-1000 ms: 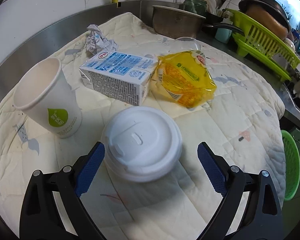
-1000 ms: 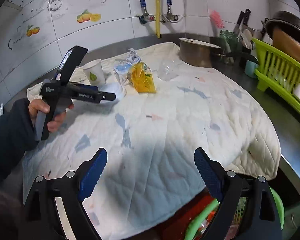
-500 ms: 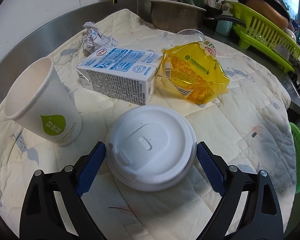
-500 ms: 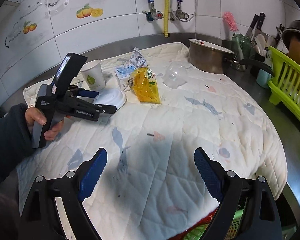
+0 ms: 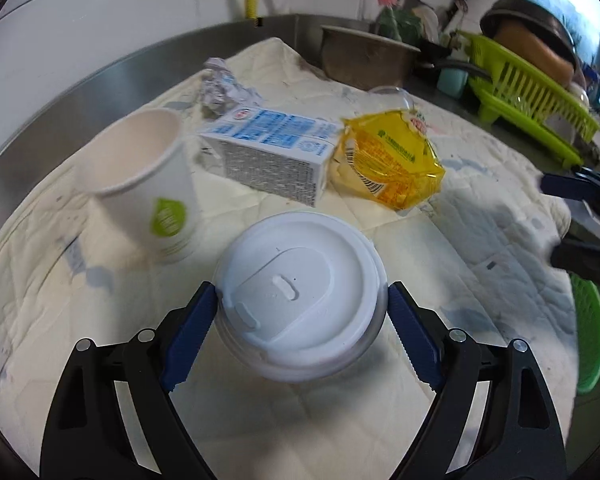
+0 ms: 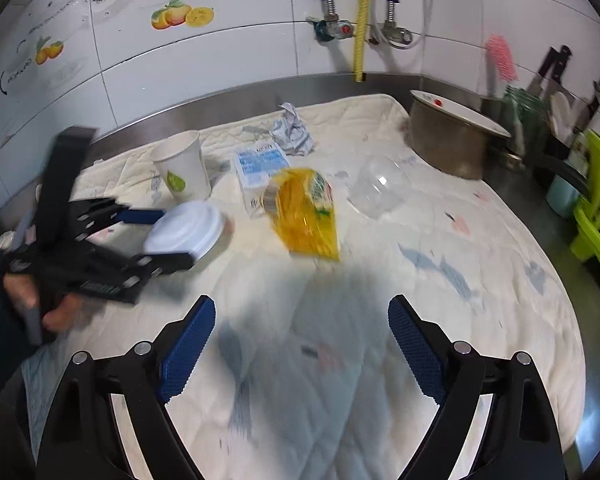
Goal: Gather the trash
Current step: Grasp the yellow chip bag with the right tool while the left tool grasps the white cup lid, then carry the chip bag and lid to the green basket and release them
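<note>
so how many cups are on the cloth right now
2. A lidded cup sits between the left claw pads, and an open paper cup stands just behind it. Others may be hidden.

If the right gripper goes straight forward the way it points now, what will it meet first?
Probably the quilted cloth itself: the right gripper is open with nothing between its jaws. Further along that line lies the yellow packet, though depth is hard to judge.
</note>
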A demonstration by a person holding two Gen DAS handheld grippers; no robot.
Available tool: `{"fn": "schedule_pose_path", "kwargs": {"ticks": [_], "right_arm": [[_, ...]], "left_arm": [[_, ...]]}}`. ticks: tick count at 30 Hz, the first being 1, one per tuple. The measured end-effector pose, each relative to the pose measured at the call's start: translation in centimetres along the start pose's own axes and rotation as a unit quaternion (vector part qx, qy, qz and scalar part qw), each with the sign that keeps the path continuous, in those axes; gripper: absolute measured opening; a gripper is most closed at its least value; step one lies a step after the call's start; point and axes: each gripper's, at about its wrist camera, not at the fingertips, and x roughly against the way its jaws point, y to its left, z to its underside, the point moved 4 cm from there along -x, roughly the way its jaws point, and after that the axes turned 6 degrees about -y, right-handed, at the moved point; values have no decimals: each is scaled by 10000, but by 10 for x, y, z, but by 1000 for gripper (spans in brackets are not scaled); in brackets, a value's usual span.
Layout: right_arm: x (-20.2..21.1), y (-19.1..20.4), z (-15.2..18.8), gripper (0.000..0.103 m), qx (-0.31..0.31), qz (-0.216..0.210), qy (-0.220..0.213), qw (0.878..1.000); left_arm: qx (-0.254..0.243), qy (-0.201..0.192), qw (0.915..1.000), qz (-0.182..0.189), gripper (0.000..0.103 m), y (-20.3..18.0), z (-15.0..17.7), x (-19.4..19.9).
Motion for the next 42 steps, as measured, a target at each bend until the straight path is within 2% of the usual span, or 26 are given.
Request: {"fn": "schedule_pose_path", "kwargs": {"ticks": [6,12,16,21,23,28,34,42], "right_arm": [[-42,9,-24,85,162,-82,85,9998],[-87,12,-32,84,498,145,291,9982],[-108,5,-35,79,323,212,413,9984],[-121,-3,-37,64,124,255,526,9982],[-124,-6,-36,50,35,257,597,9979],[-116,-12,-34,45,-123,296,527,9981],[-86,-17,-30,42,-381,187,353,9985],[-16,-15,-6,42,-610,167,114,9979]], "left_arm": [[168,-177,9997,13,84,9,3,28],[232,-271,9994,30,84,13,1,39],[257,-278,9993,11,84,16,0,40],[277,-295,9992,-5,84,19,2,43],[283,-282,9992,-18,84,19,3,43],[310,-269,9991,-36,84,19,4,47],[266,-304,9992,7,84,10,5,56],[98,-403,9990,164,84,-22,5,83]]}}
